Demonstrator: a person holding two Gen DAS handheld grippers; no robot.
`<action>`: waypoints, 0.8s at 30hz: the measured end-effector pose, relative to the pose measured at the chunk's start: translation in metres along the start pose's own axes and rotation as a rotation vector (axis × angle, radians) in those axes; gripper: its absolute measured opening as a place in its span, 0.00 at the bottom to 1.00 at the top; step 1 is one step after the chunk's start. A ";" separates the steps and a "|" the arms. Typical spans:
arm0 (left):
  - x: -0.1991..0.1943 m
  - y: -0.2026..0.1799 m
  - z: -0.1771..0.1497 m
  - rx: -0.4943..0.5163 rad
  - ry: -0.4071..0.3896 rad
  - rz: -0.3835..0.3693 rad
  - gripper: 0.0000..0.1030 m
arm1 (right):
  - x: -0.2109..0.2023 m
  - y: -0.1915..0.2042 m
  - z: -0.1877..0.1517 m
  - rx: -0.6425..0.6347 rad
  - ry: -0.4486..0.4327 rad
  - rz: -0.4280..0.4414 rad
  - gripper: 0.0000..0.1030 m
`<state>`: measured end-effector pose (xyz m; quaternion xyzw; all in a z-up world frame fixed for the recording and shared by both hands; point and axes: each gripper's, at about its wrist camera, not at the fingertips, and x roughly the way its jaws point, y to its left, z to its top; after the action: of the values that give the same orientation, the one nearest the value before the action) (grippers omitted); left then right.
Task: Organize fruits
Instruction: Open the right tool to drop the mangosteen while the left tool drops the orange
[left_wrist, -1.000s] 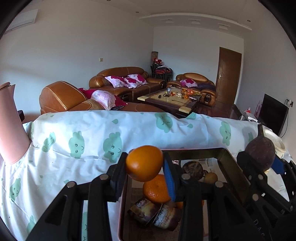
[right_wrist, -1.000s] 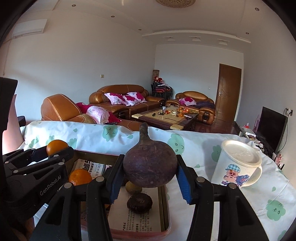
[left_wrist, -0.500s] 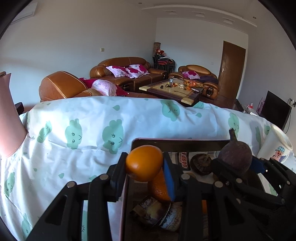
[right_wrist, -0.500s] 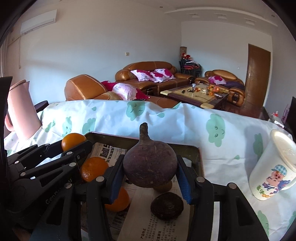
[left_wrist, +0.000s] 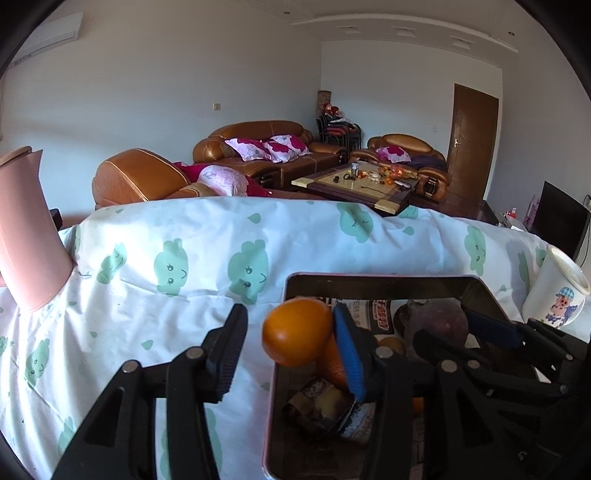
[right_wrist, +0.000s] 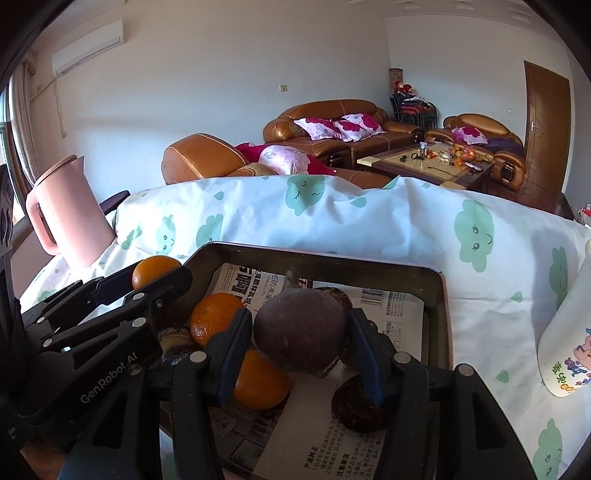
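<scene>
Orange (left_wrist: 297, 331) over tray's (right_wrist: 325, 254) left rim, touching only blue pad of L gripper (left_wrist: 291, 345), jaws spread apart. Dark brown fruit (right_wrist: 300, 334) over tray centre, R gripper (right_wrist: 301, 350) jaws parted beside it, contact unclear.

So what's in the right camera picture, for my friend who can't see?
The right tool holds a dark purple fruit over a tray lined with newspaper, where oranges lie. The left tool beside it has an orange between its fingers.
</scene>
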<state>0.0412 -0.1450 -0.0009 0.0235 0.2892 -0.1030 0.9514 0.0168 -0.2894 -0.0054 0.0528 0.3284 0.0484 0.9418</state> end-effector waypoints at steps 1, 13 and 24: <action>-0.004 0.001 0.000 0.002 -0.015 0.021 0.66 | -0.002 -0.001 0.000 0.007 -0.010 0.006 0.54; -0.012 0.014 0.000 -0.032 -0.040 0.054 1.00 | -0.019 -0.004 -0.005 0.071 -0.087 0.006 0.64; -0.014 0.001 -0.006 0.031 -0.036 0.042 1.00 | -0.053 -0.018 -0.013 0.207 -0.233 -0.123 0.65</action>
<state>0.0270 -0.1405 0.0022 0.0425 0.2698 -0.0880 0.9579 -0.0315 -0.3129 0.0150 0.1345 0.2228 -0.0499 0.9642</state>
